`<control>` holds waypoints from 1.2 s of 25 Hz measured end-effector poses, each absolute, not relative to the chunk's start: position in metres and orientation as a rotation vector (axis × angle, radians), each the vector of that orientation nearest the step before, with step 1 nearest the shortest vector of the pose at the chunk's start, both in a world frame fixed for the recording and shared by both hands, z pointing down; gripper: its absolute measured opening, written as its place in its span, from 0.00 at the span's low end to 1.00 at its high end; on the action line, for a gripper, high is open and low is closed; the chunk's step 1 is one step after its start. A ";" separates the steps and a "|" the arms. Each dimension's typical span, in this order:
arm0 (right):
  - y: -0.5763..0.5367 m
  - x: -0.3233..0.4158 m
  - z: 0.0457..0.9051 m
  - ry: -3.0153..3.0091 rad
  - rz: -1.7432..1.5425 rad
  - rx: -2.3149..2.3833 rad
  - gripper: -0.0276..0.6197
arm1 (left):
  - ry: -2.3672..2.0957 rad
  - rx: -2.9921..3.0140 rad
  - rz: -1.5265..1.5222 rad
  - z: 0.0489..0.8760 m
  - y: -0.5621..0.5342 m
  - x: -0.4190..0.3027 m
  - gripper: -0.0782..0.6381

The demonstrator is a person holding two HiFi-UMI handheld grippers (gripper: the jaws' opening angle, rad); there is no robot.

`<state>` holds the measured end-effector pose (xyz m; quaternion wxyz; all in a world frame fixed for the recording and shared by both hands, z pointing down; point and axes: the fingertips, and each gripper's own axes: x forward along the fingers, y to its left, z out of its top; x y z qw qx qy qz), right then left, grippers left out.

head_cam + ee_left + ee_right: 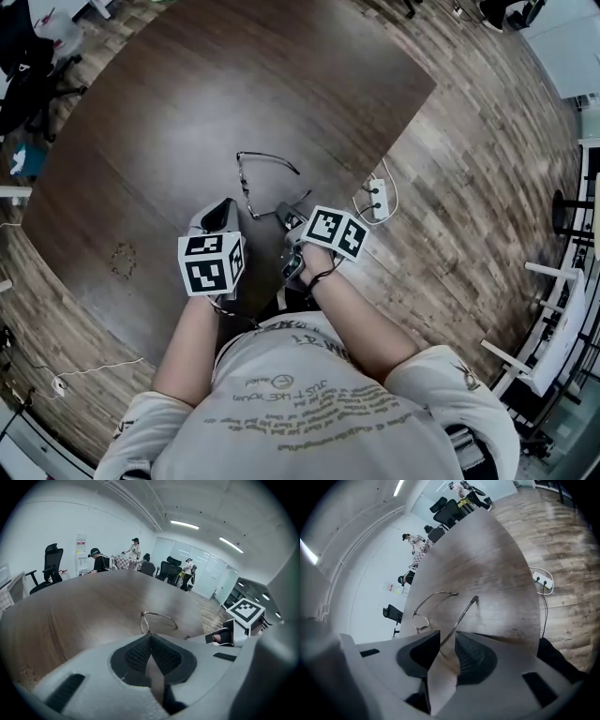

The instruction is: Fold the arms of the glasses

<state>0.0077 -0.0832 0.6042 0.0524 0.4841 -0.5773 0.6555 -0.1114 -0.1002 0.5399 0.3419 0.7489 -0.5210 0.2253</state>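
Thin wire-framed glasses [251, 178] lie on the dark brown table [169, 112] with both arms spread open. In the right gripper view one arm [461, 616] of the glasses [423, 616] runs into the gap between my right gripper's [447, 638] jaws, which stand apart and do not press on it. In the head view that gripper [292, 217] sits at the near end of the glasses. My left gripper [223, 212] hovers just left of it, short of the frame. Its jaws [151, 638] meet at the tips, shut and empty, with the glasses [149, 620] a little beyond.
The table's curved edge runs just behind my grippers, and a white power strip [378, 199] with its cable lies on the wood floor to the right. A faint mark [122, 261] shows on the table at the left. Office chairs and people stand far off.
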 end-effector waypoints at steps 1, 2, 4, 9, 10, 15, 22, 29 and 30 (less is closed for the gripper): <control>-0.084 0.006 0.604 -1.757 2.009 1.462 0.20 | -1.355 1.945 0.587 0.541 -0.101 -0.112 0.13; -0.084 0.005 0.604 -1.758 2.027 1.452 0.18 | -1.355 1.941 0.587 0.542 -0.101 -0.112 0.13; -0.084 0.003 0.605 -1.757 2.049 1.436 0.17 | -1.355 1.926 0.584 0.548 -0.100 -0.114 0.13; -0.084 0.003 0.605 -1.752 2.045 1.424 0.14 | -1.334 1.897 0.571 0.561 -0.103 -0.119 0.13; -0.084 0.002 0.605 -1.753 2.043 1.423 0.14 | -1.324 1.899 0.574 0.563 -0.104 -0.118 0.13; -0.084 0.004 0.604 -1.746 2.039 1.428 0.14 | -1.268 1.908 0.544 0.569 -0.110 -0.109 0.13; -0.084 0.001 0.603 -1.749 2.014 1.418 0.14 | -1.242 1.905 0.511 0.574 -0.118 -0.101 0.13; -0.090 -0.001 0.597 -1.811 1.878 1.391 0.14 | -1.241 1.881 0.471 0.579 -0.123 -0.100 0.13; -0.092 -0.002 0.596 -1.827 1.841 1.381 0.14 | -1.243 1.883 0.476 0.579 -0.122 -0.099 0.13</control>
